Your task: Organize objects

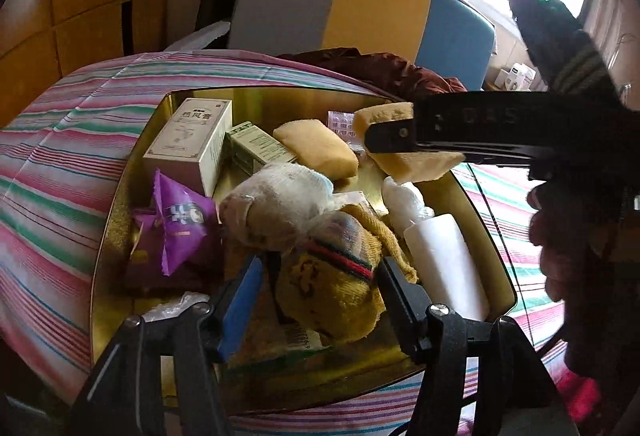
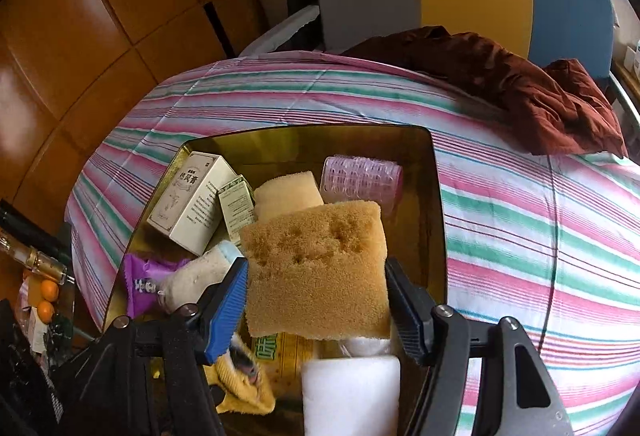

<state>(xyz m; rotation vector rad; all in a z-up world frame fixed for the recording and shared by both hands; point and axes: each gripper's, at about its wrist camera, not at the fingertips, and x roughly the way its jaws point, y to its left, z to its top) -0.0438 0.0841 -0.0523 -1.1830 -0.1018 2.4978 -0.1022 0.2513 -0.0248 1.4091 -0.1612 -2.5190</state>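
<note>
We hold the sponge (image 2: 316,272) clamped in our right gripper (image 2: 316,300), hanging above the gold tin's (image 2: 438,236) right edge; our left gripper (image 1: 320,276) straddles the yellow sock (image 1: 340,276), closure unclear.

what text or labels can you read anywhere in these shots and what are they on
"热风膏": white carton in the gold tin; its fine print is too small.
Small green-edged box: print too small to read.
Purple packet: white characters, blurred.
Right gripper, seen from the left wrist: raised letters, unclear.
Green-printed packet under the sponge: partly hidden.
</note>
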